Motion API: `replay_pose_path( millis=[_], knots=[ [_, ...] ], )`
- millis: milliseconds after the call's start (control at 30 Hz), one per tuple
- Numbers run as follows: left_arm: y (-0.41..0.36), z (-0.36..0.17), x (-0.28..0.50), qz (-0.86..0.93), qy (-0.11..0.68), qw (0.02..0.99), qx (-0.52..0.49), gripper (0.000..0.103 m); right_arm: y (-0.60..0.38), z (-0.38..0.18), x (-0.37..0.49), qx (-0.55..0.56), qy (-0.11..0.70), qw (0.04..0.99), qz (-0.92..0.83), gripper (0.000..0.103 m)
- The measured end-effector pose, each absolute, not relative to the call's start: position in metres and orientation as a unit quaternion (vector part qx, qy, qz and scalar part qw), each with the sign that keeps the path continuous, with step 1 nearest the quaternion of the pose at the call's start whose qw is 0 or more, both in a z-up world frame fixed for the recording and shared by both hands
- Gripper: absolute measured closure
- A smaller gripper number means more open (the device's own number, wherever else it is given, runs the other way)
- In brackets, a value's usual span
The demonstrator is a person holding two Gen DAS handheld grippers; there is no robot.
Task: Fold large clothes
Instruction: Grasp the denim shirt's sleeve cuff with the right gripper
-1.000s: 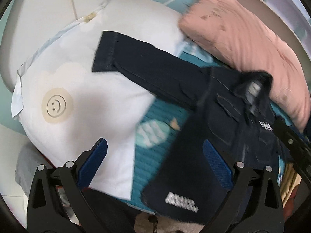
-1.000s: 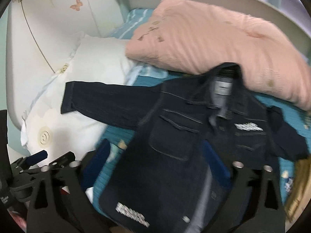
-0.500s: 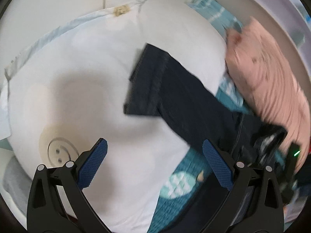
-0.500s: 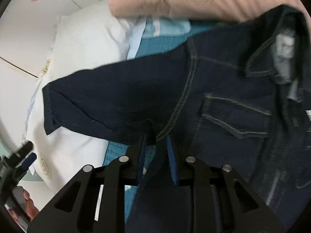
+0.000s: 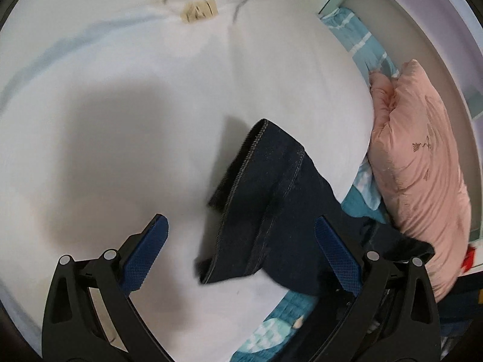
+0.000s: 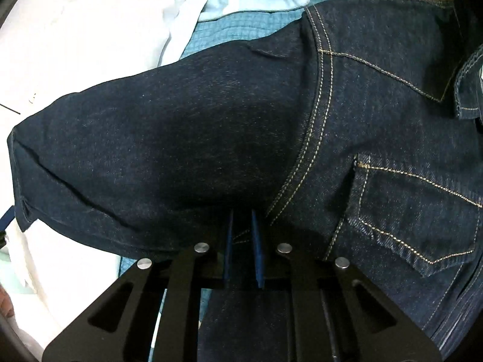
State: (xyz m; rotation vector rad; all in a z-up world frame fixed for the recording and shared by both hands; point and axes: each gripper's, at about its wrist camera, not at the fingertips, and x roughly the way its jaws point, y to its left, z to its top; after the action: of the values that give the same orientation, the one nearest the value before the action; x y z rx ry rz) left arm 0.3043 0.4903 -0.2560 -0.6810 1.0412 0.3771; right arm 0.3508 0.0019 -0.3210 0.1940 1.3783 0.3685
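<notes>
Spread flat on a teal bedspread (image 6: 241, 27), front side up: a dark denim jacket (image 6: 377, 105), with one sleeve (image 5: 271, 187) stretched out sideways over a white pillow (image 5: 120, 120), its cuff lying loose on the pillow; laid open like this, presumably, so that sleeve and side can be turned in over the body as a first fold.

Pinching the jacket at the armpit, just where the yellow-stitched sleeve seam meets the body: the right gripper (image 6: 241, 235), its blue pads having just been closing and now nearly together with a bunch of denim between them; a likely choice of spot, since a grip at the root of the sleeve fixes the fold line and lets the sleeve swing across without dragging the chest pocket (image 6: 416, 211) askew.

Spread wide, gripping nothing: the left gripper (image 5: 241, 241), pointing steeply down over the cuff end of the sleeve, with the cloth lying between the blue pads (image 5: 145, 253) but, as far as can be seen, not pressed by either; seemingly lined up to take the far end so both ends of the sleeve can be lifted together.

Just beside the pillow, against the bed's edge: a pink bolster (image 5: 422, 166), touching the jacket's far side and leaving little room there; probably a reason to fold toward the middle.
</notes>
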Motion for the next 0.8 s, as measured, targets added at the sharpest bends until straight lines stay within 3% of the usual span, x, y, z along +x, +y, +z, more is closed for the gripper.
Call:
replay_pose_path(
  millis=[33, 100, 133, 167, 267, 333, 500, 800],
  knots=[
    [0.492, -0.263, 0.309, 0.18, 0.489, 0.793, -0.315, 0.009, 0.001, -0.321, 0.352, 0.09, 0.633, 0.75, 0.169, 0.093],
    [0.492, -0.278, 0.318, 0.212, 0.505, 0.788, -0.281, 0.029, 0.001, -0.322, 0.354, 0.091, 0.635, 0.748, 0.171, 0.093],
    [0.49, -0.282, 0.322, 0.214, 0.514, 0.787, -0.267, 0.03, 0.001, -0.323, 0.355, 0.091, 0.635, 0.747, 0.172, 0.093],
    [0.486, -0.281, 0.323, 0.217, 0.516, 0.791, -0.248, 0.037, 0.001, -0.323, 0.355, 0.091, 0.635, 0.747, 0.173, 0.093],
    [0.471, -0.268, 0.323, 0.207, 0.511, 0.807, -0.21, 0.068, -0.006, -0.317, 0.366, 0.098, 0.638, 0.744, 0.172, 0.093],
    [0.466, -0.264, 0.324, 0.197, 0.513, 0.808, -0.21, 0.077, -0.011, -0.315, 0.367, 0.117, 0.638, 0.742, 0.17, 0.093],
    [0.454, -0.25, 0.326, 0.19, 0.511, 0.814, -0.199, 0.083, -0.03, -0.309, 0.363, 0.156, 0.637, 0.734, 0.175, 0.092],
    [0.413, -0.221, 0.33, 0.182, 0.512, 0.823, -0.165, 0.084, -0.07, -0.253, 0.355, 0.164, 0.602, 0.757, 0.195, 0.093]
  ],
)
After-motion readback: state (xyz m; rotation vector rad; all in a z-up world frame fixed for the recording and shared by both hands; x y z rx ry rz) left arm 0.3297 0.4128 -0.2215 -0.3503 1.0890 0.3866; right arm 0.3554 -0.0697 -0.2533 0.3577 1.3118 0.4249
